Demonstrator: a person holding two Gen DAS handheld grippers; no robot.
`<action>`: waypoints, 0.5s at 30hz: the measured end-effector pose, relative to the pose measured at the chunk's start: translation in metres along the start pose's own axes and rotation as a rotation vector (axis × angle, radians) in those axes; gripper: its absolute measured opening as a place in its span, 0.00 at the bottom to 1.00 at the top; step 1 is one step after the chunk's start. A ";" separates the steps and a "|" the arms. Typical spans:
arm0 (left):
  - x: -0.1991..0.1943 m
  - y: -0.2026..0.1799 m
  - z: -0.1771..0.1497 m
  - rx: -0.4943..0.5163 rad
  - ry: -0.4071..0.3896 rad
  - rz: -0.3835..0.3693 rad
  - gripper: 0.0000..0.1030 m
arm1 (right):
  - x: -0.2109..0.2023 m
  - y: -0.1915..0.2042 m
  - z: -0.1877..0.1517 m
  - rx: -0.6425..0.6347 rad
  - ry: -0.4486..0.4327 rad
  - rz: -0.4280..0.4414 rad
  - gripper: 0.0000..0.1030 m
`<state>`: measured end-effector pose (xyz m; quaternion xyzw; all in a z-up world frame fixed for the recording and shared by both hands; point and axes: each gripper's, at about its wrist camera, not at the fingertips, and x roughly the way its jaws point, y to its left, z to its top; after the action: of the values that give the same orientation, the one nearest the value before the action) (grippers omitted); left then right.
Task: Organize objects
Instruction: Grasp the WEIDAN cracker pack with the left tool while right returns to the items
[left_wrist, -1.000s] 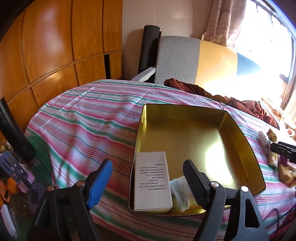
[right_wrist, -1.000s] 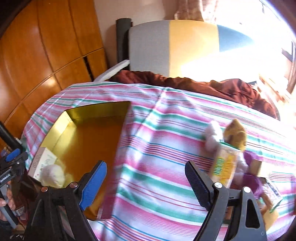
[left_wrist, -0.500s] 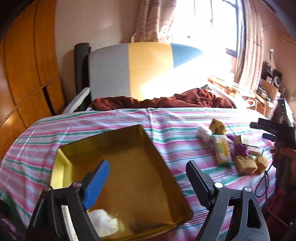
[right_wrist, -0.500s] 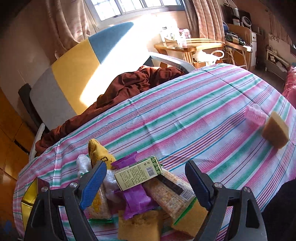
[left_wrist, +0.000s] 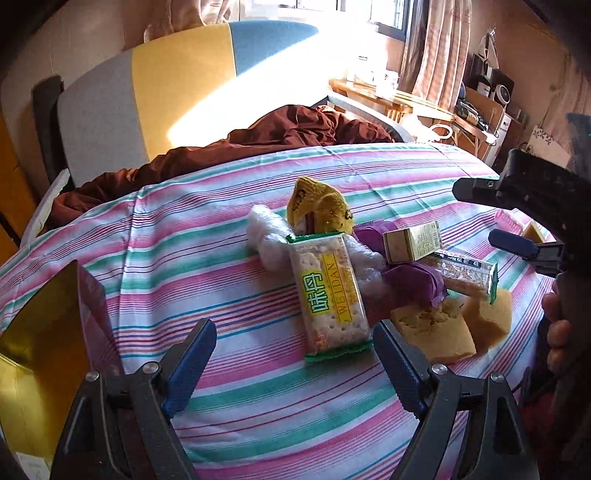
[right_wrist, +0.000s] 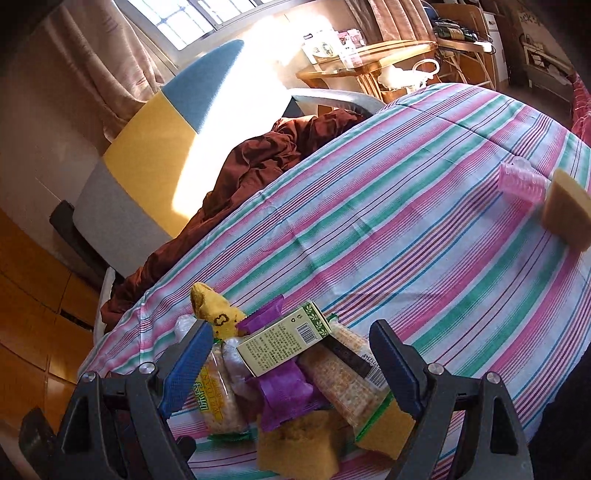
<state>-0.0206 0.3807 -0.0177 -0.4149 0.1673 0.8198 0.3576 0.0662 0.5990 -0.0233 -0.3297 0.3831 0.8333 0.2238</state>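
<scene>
A heap of snacks lies on the striped tablecloth (left_wrist: 229, 258). It holds a green-ended cracker pack (left_wrist: 330, 291), a yellow pouch (left_wrist: 317, 203), a purple wrapper (left_wrist: 413, 284), a small gold box (left_wrist: 412, 242) and two sponge blocks (left_wrist: 432, 332). My left gripper (left_wrist: 293, 363) is open, its jaws either side of the cracker pack's near end without touching it. The gold tin (left_wrist: 44, 332) shows at the far left. My right gripper (right_wrist: 291, 347) hangs open over the same heap, above the box (right_wrist: 284, 343) and purple wrapper (right_wrist: 288, 391). It also shows at the right edge (left_wrist: 476, 214), with a hand (left_wrist: 557, 325) behind it.
A pink roller (right_wrist: 521, 181) and another sponge (right_wrist: 565, 210) lie apart near the table's far right edge. A chair (left_wrist: 147, 92) with a grey, yellow and blue back holds a brown cloth (left_wrist: 280, 129). A wooden side table (right_wrist: 362, 59) stands by the window.
My left gripper swung right, away from the gold tin and over to the snack heap. My right gripper swung to the heap earlier and has held still since.
</scene>
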 end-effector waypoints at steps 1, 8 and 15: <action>0.008 -0.003 0.003 0.000 0.010 0.004 0.85 | 0.000 -0.001 0.000 0.005 0.003 0.003 0.86; 0.048 -0.017 0.021 -0.015 0.051 -0.001 0.85 | 0.006 -0.006 0.001 0.031 0.029 0.018 0.86; 0.076 -0.010 0.020 -0.040 0.080 -0.021 0.50 | 0.006 -0.007 0.001 0.037 0.029 0.010 0.86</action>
<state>-0.0551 0.4328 -0.0664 -0.4562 0.1608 0.8019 0.3507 0.0665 0.6049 -0.0307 -0.3358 0.4033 0.8223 0.2199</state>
